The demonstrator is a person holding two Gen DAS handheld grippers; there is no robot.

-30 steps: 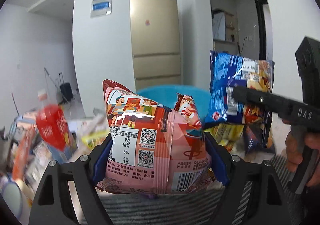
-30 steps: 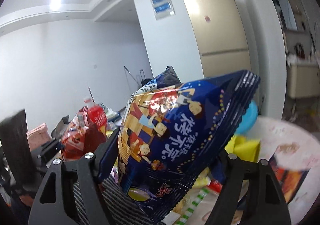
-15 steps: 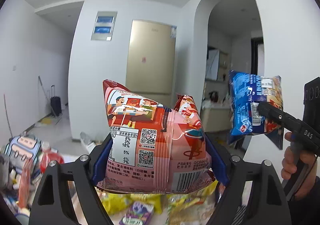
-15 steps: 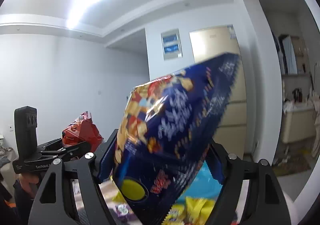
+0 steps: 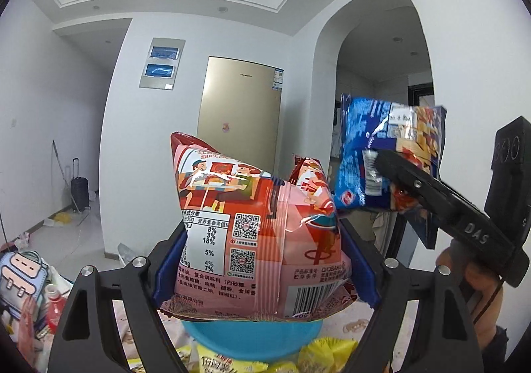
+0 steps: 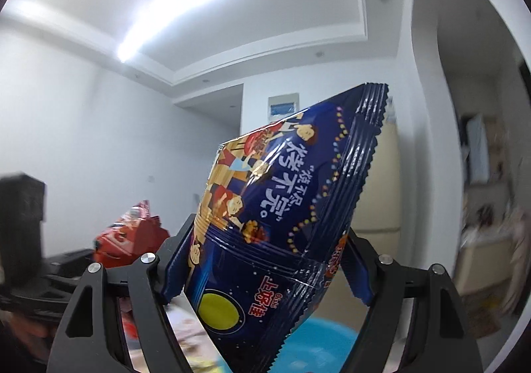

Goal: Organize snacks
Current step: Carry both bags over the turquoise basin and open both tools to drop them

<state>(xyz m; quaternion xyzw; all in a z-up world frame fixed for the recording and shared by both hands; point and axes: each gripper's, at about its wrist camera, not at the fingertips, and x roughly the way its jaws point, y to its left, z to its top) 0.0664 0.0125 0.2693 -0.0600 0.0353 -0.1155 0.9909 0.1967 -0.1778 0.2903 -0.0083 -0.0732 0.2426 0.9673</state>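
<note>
Nearest in the left wrist view, the left tongs [image 5: 262,260] are closed on a pink-red snack bag [image 5: 252,236], the blue pads pressing its lower sides so that it stands upright with its printed back panel toward the camera. In the right wrist view the right tongs [image 6: 265,270] likewise clamp a dark blue snack bag [image 6: 282,213], gripped low and leaning to the right, its crimped top edge uppermost. Both bags are held up in the air, above the blue bowl [image 5: 252,336] whose rim shows just beneath the pink-red bag, with yellow snack packets [image 5: 318,353] lying on the table [image 5: 351,323] around its base. The step in hand looks like carrying the two bags to where they belong, probably that bowl or a sorted group. To do it well, each grip should keep steady pressure, since puffed foil bags are slippery and can squirt out of flat pads; the tilted blue bag is the likelier one to slide. The two tools sit close together, so they should go down one at a time and not cross, each bag lowered until it rests before the pads part. To the left are a red-capped bottle [image 5: 54,303] and a cartoon-print bag [image 5: 20,273]; farther off stand a gold refrigerator [image 5: 239,120] and an archway [image 5: 375,74].
</note>
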